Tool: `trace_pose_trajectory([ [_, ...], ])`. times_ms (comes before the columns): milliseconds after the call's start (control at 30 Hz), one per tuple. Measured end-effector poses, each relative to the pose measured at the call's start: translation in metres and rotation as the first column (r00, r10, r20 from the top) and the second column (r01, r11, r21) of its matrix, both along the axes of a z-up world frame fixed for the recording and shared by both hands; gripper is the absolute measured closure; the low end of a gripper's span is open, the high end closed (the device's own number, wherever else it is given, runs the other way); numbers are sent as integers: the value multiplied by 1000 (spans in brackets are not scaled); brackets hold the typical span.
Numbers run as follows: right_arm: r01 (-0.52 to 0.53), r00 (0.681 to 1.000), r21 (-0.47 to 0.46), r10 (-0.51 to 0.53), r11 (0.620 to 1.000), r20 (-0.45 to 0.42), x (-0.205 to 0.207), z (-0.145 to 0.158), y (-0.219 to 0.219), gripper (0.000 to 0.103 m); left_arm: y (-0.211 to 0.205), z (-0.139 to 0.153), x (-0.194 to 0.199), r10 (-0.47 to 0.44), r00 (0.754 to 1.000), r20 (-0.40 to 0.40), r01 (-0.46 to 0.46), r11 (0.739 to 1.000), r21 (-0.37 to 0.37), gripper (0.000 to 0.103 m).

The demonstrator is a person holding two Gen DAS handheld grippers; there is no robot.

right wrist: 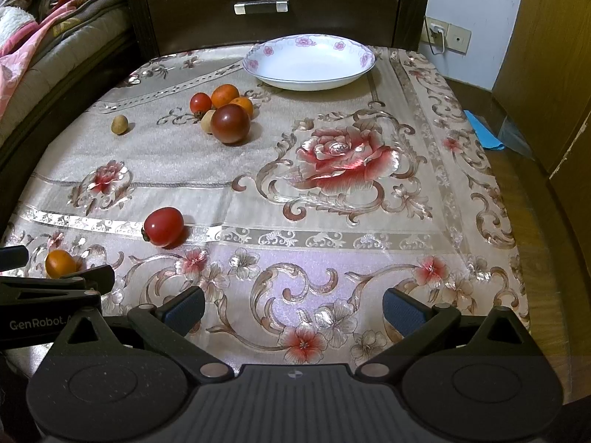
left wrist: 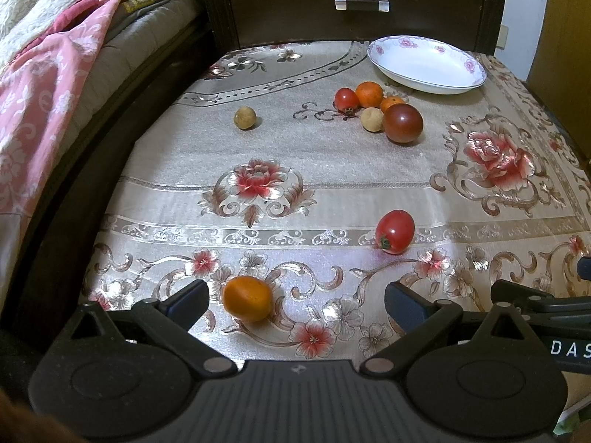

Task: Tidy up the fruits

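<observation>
left gripper [left wrist: 297, 297] is hovering low over the floral tablecloth [left wrist: 332, 170], jaws spread wide, gripping nothing; a small orange fruit [left wrist: 247, 298] is lying on the cloth just inside its left finger. right gripper [right wrist: 293, 308] is likewise sitting wide open and empty over bare cloth. a red tomato [left wrist: 395, 231] is resting alone mid-table. farther back a cluster is sitting together: dark tomato [left wrist: 402, 123], small red tomato [left wrist: 346, 99], two oranges [left wrist: 369, 94] and a pale round fruit [left wrist: 372, 119]. another pale fruit [left wrist: 244, 118] is lying apart to the left. white flower-rimmed plate [left wrist: 424, 62] is standing empty at the far edge, near the cluster.
</observation>
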State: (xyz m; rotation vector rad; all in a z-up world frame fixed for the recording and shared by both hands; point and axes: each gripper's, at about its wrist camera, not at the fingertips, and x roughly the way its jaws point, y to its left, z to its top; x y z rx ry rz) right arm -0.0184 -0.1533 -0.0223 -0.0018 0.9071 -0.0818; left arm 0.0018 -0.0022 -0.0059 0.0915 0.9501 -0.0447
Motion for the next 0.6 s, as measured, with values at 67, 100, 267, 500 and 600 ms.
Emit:
trace_pose_trajectory([
  [67,0,1000,0,0,1000,-1,0,0,0,7,0,0,0,0,1000,0,0,1000,0,0],
  [100,0,1000,0,0,1000,0,0,0,1,7,0,0,0,0,1000,0,0,1000,0,0],
  [267,0,1000,1,0,1000,-3,1,2,1,7,0,-1,-1,-2,1000,-2,2,1000,1,0],
  [500,-2,1000,5,2,1000,-12,2,-1,0,7,-1,-3,-2,-5,1000,-9,5,1000,1,0],
  [600,-3,1000,8,3,1000,-16,2,-2,0,7,-1,-3,-2,-5,1000,-12,5,1000,0,0],
])
